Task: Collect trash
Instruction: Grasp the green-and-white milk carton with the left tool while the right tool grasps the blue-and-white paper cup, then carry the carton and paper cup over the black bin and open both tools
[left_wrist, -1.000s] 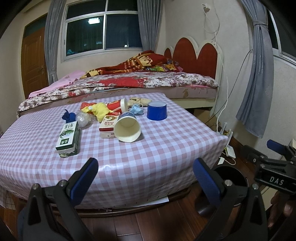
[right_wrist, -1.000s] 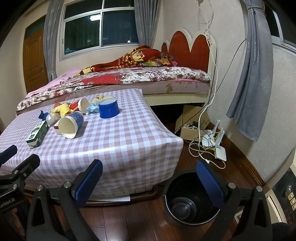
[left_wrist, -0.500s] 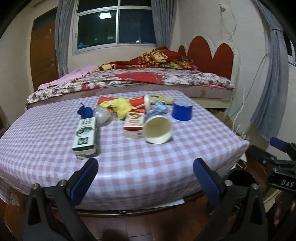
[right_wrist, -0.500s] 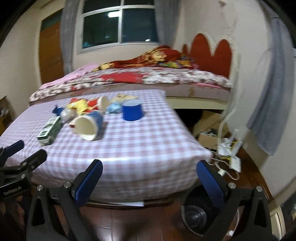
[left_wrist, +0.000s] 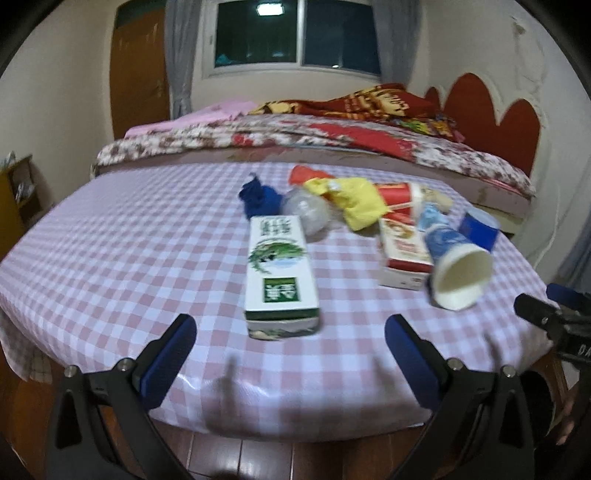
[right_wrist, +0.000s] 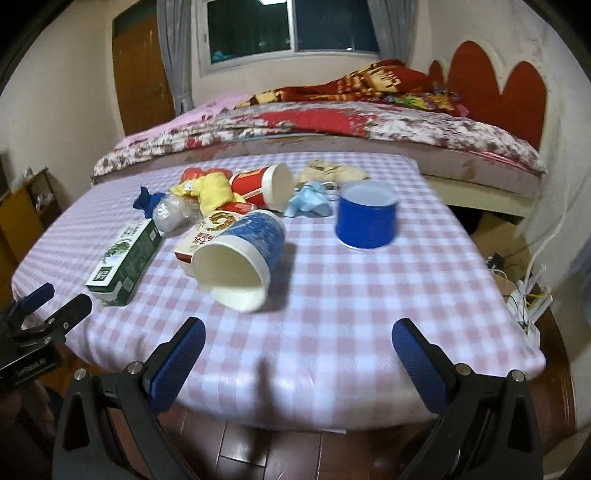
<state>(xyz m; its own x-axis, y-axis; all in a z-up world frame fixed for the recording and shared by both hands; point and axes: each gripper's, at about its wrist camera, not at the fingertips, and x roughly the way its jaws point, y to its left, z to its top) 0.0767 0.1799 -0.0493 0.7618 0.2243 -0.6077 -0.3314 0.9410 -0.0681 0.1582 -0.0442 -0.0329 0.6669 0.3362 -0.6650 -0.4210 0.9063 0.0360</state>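
Note:
Trash lies on a checked table (left_wrist: 110, 258): a green-and-white carton (left_wrist: 279, 273), a tipped blue paper cup (left_wrist: 454, 266), a red-and-white carton (left_wrist: 402, 254), a yellow wrapper (left_wrist: 360, 203), a clear crumpled bag (left_wrist: 306, 212) and a dark blue wad (left_wrist: 258, 197). My left gripper (left_wrist: 290, 350) is open at the table's near edge, just short of the green carton. My right gripper (right_wrist: 299, 354) is open in front of the tipped blue cup (right_wrist: 240, 258). The right wrist view also shows an upright blue cup (right_wrist: 365, 216), a red cup (right_wrist: 264, 186) and a light blue mask (right_wrist: 308, 201).
A bed (right_wrist: 332, 125) with a red headboard (right_wrist: 498, 85) stands right behind the table. Cables and a white box (right_wrist: 528, 295) lie on the wooden floor at the right. A shelf (left_wrist: 18, 184) stands at the left wall. The other gripper shows at each view's edge.
Both grippers have moved up and forward toward the table; the trash now looks larger and closer. The black bin on the floor has dropped out of the right wrist view. Both stay open.

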